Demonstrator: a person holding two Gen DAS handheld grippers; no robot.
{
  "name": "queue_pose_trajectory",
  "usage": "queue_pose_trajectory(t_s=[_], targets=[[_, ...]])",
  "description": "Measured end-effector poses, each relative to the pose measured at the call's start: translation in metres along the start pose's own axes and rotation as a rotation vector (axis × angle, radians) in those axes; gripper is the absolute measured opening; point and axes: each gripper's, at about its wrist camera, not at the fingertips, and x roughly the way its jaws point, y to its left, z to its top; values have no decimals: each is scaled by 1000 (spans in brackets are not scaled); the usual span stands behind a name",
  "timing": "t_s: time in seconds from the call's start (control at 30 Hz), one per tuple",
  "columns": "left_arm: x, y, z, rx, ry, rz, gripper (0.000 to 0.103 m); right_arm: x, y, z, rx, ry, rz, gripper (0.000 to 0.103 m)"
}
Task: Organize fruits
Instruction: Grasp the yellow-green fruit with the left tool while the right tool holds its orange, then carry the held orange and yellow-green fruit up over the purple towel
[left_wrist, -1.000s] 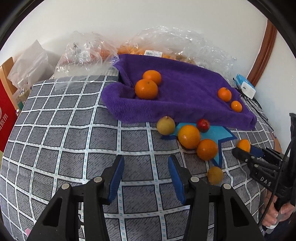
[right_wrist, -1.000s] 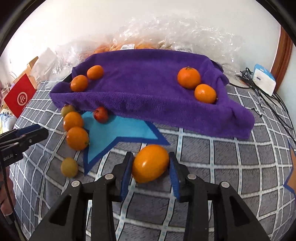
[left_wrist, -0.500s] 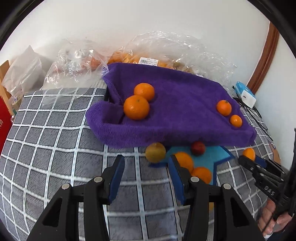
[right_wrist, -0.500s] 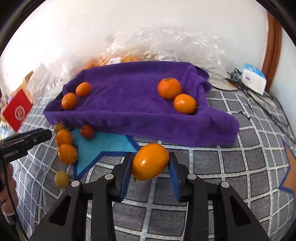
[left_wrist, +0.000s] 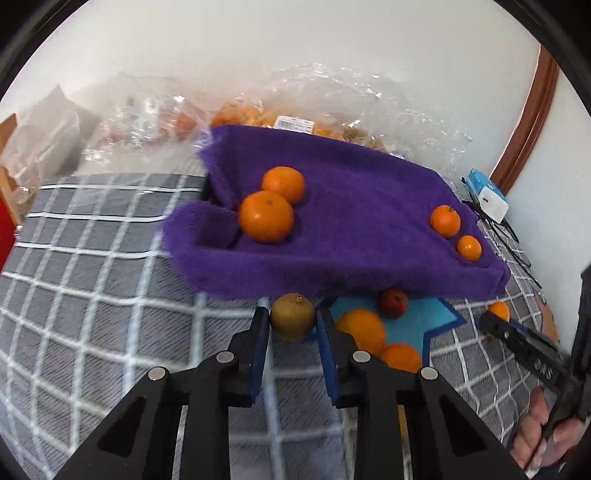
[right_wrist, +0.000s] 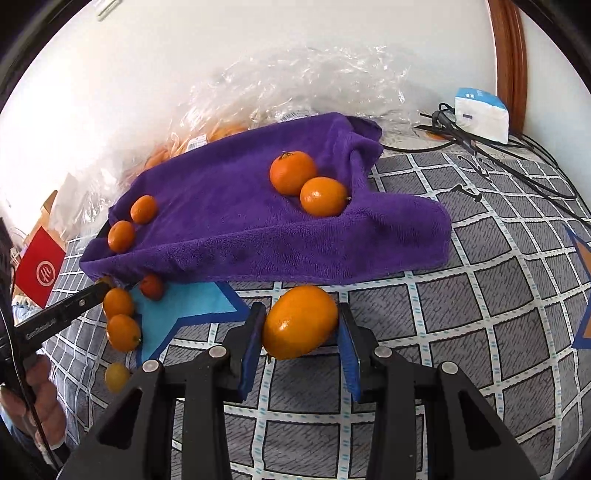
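Left wrist view is showing the grey checked desk (left_wrist: 92, 295) carrying a purple towel (left_wrist: 351, 229), which is holding two large oranges (left_wrist: 266, 216) at its left fold and two small ones (left_wrist: 446, 220) at its right edge. The left claw (left_wrist: 291, 325) is bracketing a yellow-green fruit (left_wrist: 293, 316) just below the towel's front edge, both blue pads touching or nearly touching it. In the right wrist view, the right claw (right_wrist: 301, 328) is pinching an oval orange (right_wrist: 300, 322) just in front of the towel, beside a blue star patch (right_wrist: 188, 304) with loose fruits (right_wrist: 123, 331) lying at its left.
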Motion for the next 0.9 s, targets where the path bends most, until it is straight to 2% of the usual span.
queue_pose_trajectory(t_s=[0.1, 0.23, 0.33, 0.53, 0.67, 0.77, 0.9], targets=[[-16, 10, -15, 23, -9, 54, 25, 0, 4, -2, -18, 3, -8, 38], [-14, 22, -30, 5, 21, 40, 27, 1, 10, -3, -53, 7, -18, 38], [-9, 25, -31, -21, 5, 18, 29, 2, 14, -5, -77, 10, -19, 38], [-4, 19, -31, -2, -15, 72, 33, 4, 22, -7, -128, 20, -17, 38], [-5, 23, -32, -15, -15, 35, 37, 4, 24, -8, -148, 24, -22, 38], [-6, 28, -33, -39, -20, 9, 37, 5, 25, -8, -153, 26, -26, 38], [-6, 28, -34, -44, -25, 15, 35, 5, 24, -8, -158, 30, -20, 40]])
